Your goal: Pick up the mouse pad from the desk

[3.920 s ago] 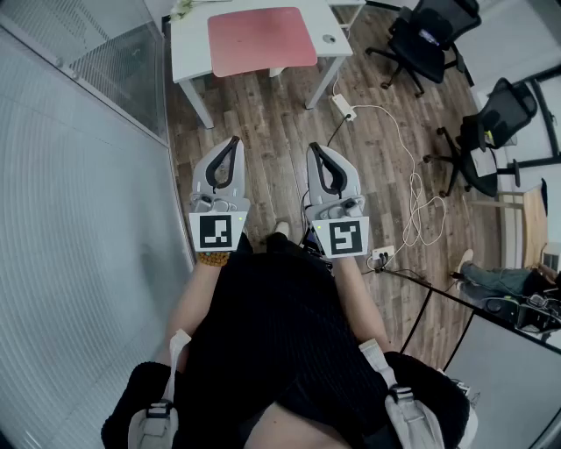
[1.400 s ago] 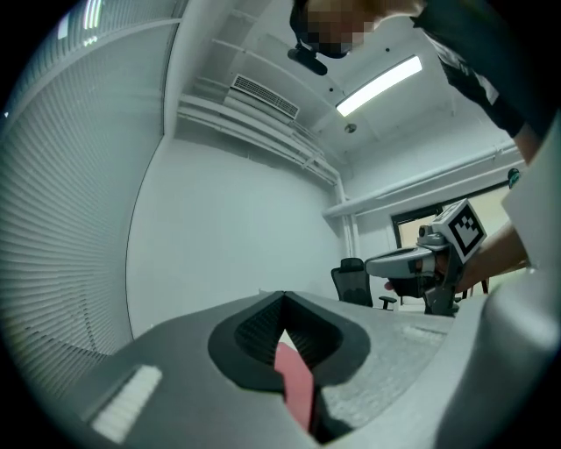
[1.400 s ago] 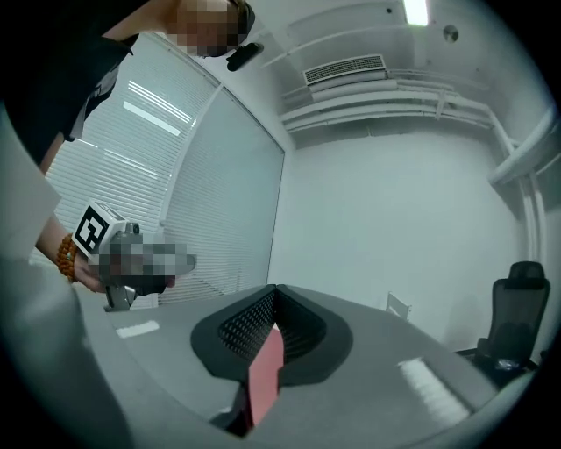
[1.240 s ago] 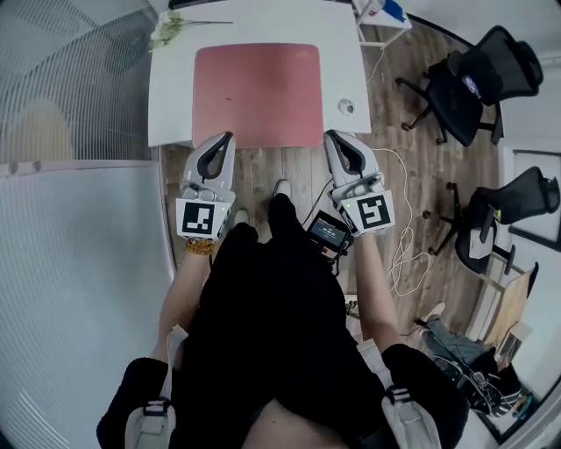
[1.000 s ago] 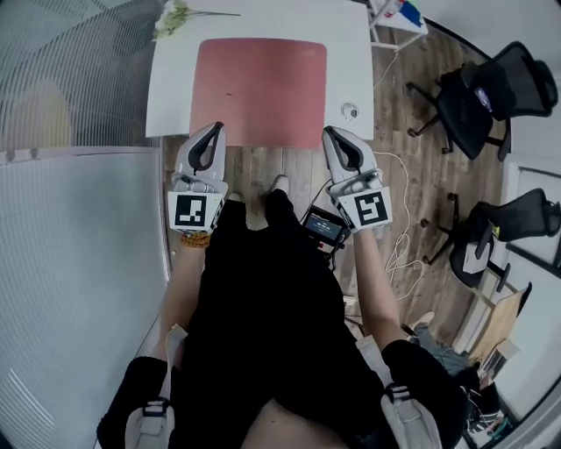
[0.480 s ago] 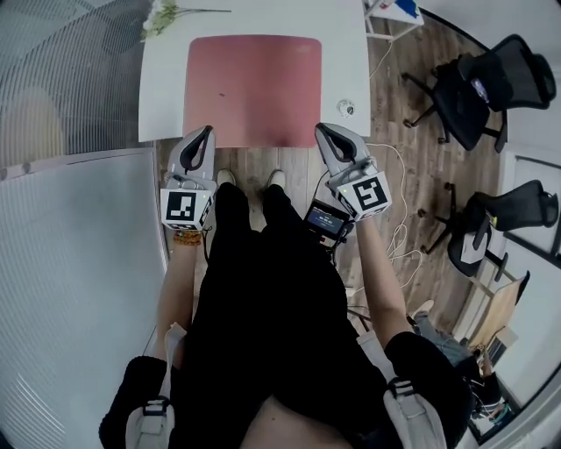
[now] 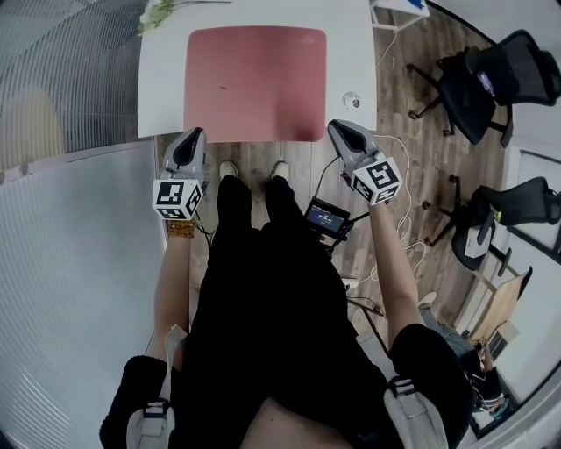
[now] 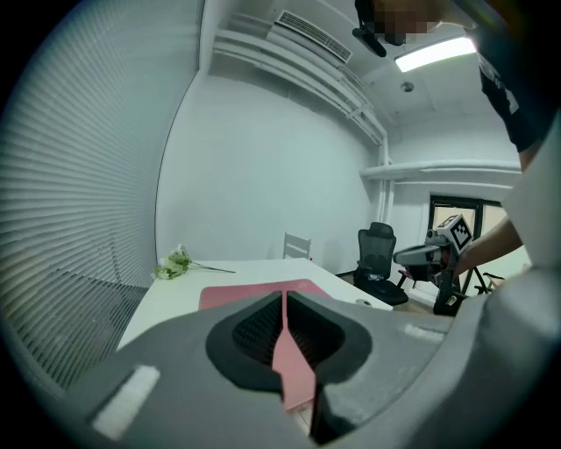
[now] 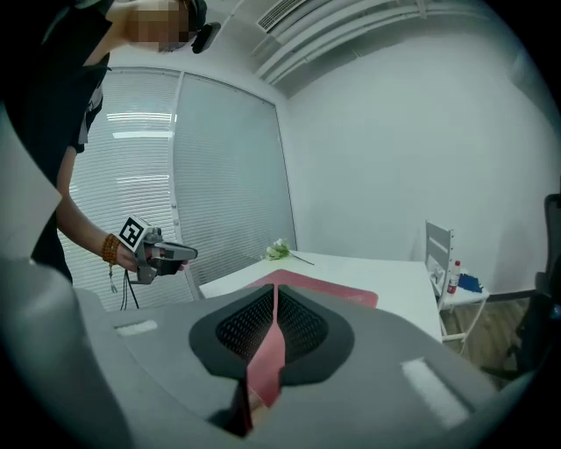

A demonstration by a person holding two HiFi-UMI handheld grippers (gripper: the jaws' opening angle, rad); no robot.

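Mouse pad (image 7: 254,83) — pink — flat on desk (image 7: 162,88).

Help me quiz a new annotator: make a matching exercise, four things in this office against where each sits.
Things:
1 mouse pad
2 flowers
3 black office chair
4 small round object

Places:
A wooden floor, right of the desk
B desk's far left corner
C flat, mid-desk
D on the desk, right of the mouse pad

Pairs: 1-C, 2-B, 3-A, 4-D

Bright, even indoor light comes from a ceiling lamp (image 8: 436,54) glaring high above the left gripper (image 8: 285,296), whose near jaws look soft, while fisheye bending blackens both gripper views' corners.
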